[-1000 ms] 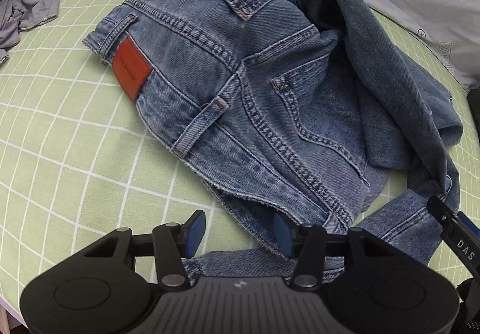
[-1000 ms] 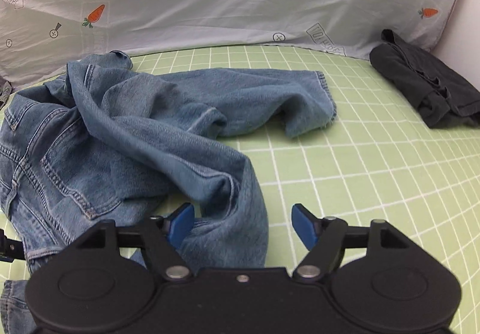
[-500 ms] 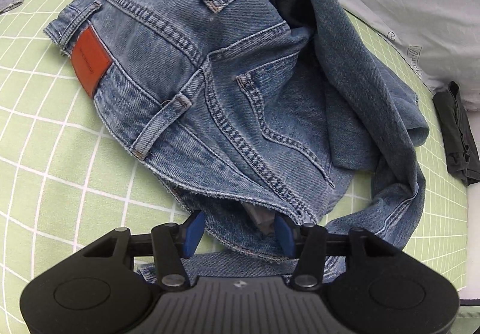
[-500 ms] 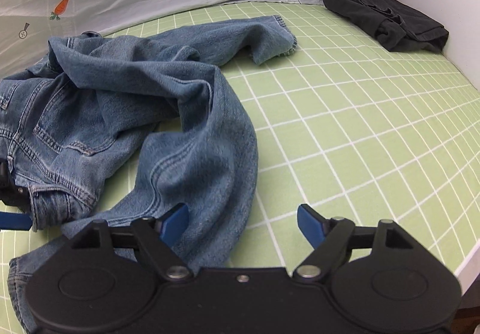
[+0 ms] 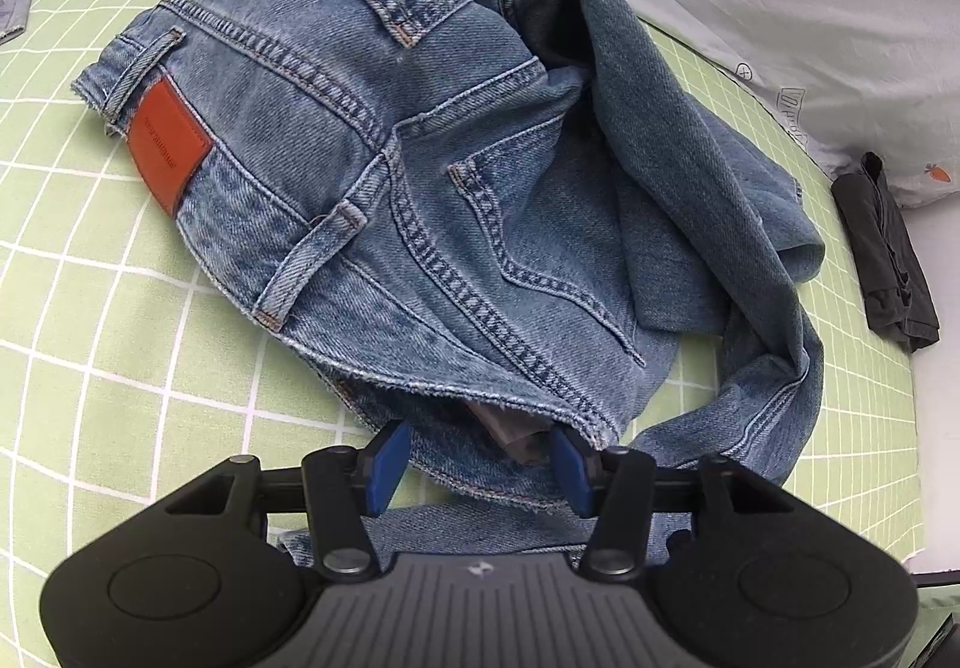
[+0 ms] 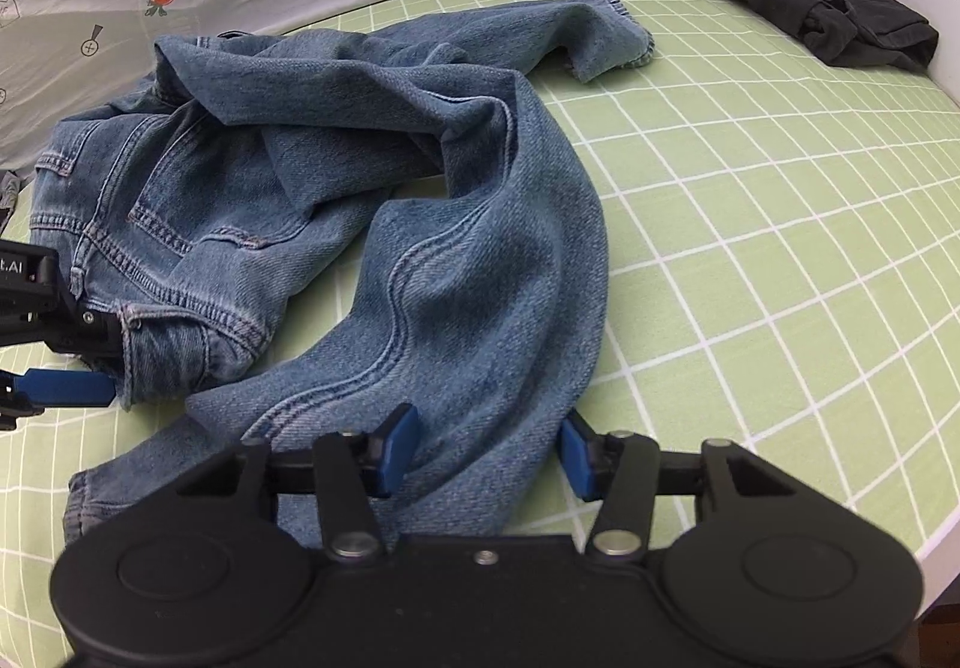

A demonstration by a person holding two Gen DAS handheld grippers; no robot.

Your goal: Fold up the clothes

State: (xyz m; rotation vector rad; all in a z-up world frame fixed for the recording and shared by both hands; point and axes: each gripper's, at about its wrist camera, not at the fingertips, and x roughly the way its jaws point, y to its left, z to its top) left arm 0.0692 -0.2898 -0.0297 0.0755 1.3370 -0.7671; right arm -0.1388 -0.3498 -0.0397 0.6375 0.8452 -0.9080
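left hand-held gripper (image 5: 477, 458) spread at jeans (image 5: 432, 224) waistband, right hand-held gripper (image 6: 489, 452) straddling leg

left hand-held gripper (image 5: 477, 455): jaws apart, low | right hand-held gripper (image 6: 489, 449): jaws apart, low

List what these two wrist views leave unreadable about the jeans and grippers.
- Patch lettering, left wrist view: too small.
- Jeans front: face down.
- Left gripper contact with the waistband: its own body hides it.
- Lower leg under the right gripper: hidden by its body.
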